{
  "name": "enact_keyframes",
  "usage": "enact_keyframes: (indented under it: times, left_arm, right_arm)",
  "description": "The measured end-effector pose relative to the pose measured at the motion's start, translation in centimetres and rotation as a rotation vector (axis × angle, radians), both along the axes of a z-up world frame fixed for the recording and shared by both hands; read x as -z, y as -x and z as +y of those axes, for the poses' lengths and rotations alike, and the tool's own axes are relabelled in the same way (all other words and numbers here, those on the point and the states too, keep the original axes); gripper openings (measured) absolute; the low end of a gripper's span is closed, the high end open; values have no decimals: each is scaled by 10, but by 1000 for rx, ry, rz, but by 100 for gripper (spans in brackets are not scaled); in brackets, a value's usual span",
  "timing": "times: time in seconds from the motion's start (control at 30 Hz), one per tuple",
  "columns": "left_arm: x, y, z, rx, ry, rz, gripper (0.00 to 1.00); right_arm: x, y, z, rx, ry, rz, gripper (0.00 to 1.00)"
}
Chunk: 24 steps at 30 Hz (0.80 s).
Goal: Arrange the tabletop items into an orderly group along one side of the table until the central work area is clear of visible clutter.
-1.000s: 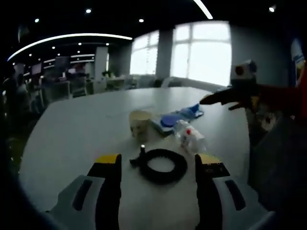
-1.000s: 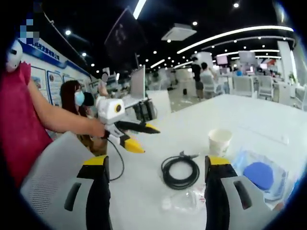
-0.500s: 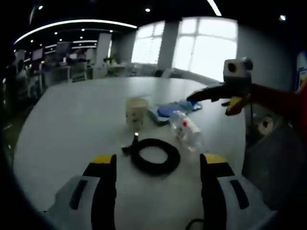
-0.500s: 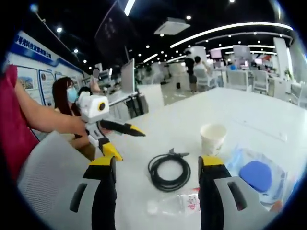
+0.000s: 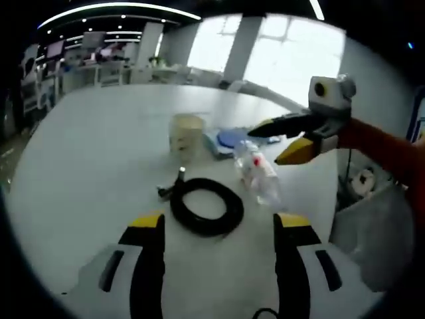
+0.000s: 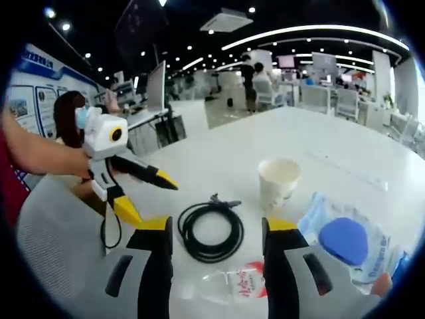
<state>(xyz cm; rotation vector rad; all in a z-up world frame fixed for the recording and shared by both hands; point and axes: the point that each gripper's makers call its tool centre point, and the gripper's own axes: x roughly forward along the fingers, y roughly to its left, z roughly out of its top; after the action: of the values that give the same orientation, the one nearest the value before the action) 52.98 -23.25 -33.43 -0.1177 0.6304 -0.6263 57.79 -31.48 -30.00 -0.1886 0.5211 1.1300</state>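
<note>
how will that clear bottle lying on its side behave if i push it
The bottle lies on its side on the smooth table, so it will probably roll. It looks clear, thin plastic and seemingly empty, so likely light and easily dented under a claw.

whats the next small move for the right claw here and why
Probably lower the right claw onto the plastic bottle and close. Its jaws stand open with the bottle lying on its side right between them, near the coiled black cable, so it looks like the closest loose item to grab.
</note>
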Motion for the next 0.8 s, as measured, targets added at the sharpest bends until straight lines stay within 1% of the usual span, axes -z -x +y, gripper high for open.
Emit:
enact_keyframes:
  times: [0.1,0.2,0.3,0.4,0.53,0.63,0.73,0.8]
  left_arm:
    - [5,-4,1,-7,-12,7,63]
    - [9,-5,-1,-13,-3,22,62]
    - [15,-7,-1,-15,-25,35,61]
    - [18,-9,-2,-16,-25,39,60]
    - [18,-13,-2,-21,-30,32,57]
    - [21,-17,1,-36,-34,38,57]
    - [24,-19,0,-43,-37,50,56]
    - [26,-21,0,-43,-48,53,54]
  right_arm:
    - [5,-2,4,-3,31,-6,49]
    - [14,-5,7,-11,90,-14,45]
    - [26,-9,8,-12,164,-22,42]
    - [34,-10,14,-19,194,-17,40]
    - [39,-12,19,-20,212,-8,36]
    - [45,-12,23,-34,231,-6,35]
    - [56,-17,20,-18,290,-13,35]
    - [61,-19,20,-11,304,-2,32]
